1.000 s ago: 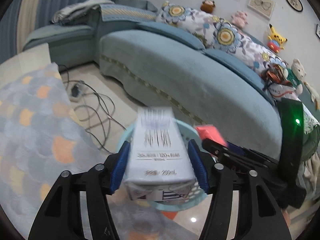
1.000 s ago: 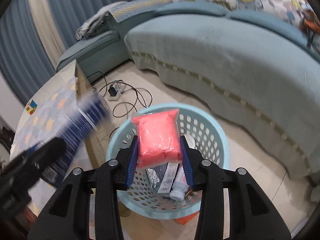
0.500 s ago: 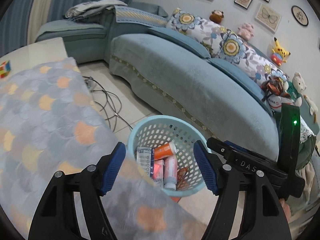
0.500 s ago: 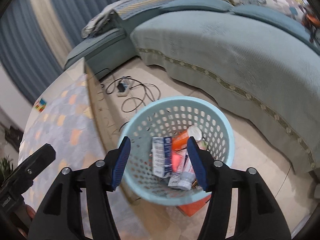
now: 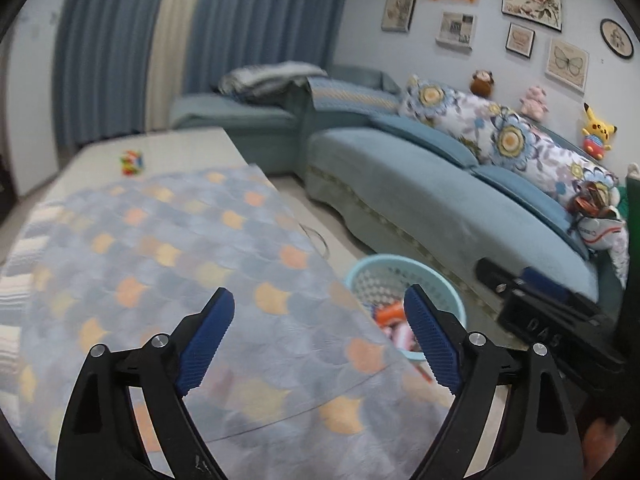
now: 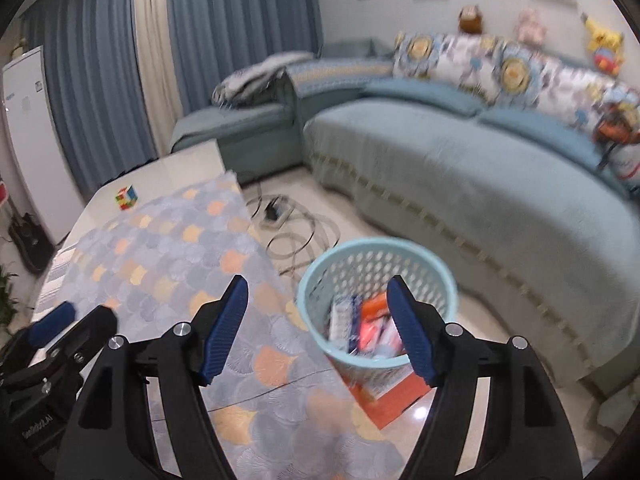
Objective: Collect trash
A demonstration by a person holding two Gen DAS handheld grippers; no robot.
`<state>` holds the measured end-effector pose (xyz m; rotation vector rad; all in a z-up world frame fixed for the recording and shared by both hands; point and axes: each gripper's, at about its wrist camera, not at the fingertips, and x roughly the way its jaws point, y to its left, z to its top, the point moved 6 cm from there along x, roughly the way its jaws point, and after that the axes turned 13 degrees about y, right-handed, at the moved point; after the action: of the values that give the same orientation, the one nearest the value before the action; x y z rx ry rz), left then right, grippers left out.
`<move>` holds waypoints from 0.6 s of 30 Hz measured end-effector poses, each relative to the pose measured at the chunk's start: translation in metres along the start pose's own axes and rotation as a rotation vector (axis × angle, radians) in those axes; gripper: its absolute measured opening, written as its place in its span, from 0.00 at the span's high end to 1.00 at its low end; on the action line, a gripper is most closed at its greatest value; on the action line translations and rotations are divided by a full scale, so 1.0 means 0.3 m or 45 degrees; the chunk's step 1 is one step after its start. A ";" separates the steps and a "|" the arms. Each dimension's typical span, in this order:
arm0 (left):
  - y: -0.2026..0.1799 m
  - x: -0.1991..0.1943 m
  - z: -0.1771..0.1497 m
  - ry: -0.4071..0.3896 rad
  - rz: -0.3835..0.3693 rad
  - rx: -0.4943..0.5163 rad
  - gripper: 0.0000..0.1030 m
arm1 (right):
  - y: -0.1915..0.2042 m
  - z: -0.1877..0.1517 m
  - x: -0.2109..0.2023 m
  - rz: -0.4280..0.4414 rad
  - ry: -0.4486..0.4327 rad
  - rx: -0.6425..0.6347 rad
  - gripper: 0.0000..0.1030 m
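A light blue perforated basket [image 6: 320, 280] [image 5: 400, 264] stands on the floor beside the table, holding a white and blue carton [image 6: 340, 320], a pink packet [image 6: 370, 330] and other trash. My left gripper [image 5: 320, 308] hangs above the table's edge, jaws opening, nothing between them. My right gripper [image 6: 318, 296] is over the table edge and the basket, jaws opening too, empty. The right gripper [image 5: 532, 296] appears at the right of the left wrist view, and the left gripper [image 6: 60, 324] at the lower left of the right wrist view.
The table [image 5: 180, 152] carries a grey cloth with orange scales [image 5: 160, 264] and a colour cube [image 5: 132, 162]. A teal sofa [image 6: 480, 184] curves behind the basket. Cables and a power strip [image 6: 276, 212] lie on the floor. An orange mat [image 6: 392, 400] sits under the basket.
Both grippers let go of their loads, the carton and the pink packet, which now lie in the basket. Both then rose and drew back over the table, jaws wider.
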<state>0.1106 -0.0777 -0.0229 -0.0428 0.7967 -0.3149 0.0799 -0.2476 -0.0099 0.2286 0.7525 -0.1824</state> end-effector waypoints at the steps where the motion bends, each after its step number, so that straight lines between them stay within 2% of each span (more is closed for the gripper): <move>1: 0.010 -0.034 -0.012 -0.042 0.033 -0.015 0.17 | -0.002 -0.004 -0.023 -0.009 -0.031 0.006 0.32; 6: 0.034 -0.134 -0.046 -0.216 0.167 -0.026 0.14 | -0.020 -0.058 -0.120 -0.123 -0.238 0.014 0.27; 8: 0.034 -0.151 -0.062 -0.266 0.218 -0.011 0.13 | -0.011 -0.077 -0.131 -0.136 -0.271 0.002 0.27; 18: 0.009 -0.102 -0.094 -0.222 0.245 0.039 0.11 | 0.022 -0.134 -0.059 -0.178 -0.221 -0.029 0.27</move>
<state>0.0713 -0.0640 -0.0218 0.0346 0.6171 -0.1390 0.0425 -0.2290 -0.0250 0.1365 0.5980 -0.3223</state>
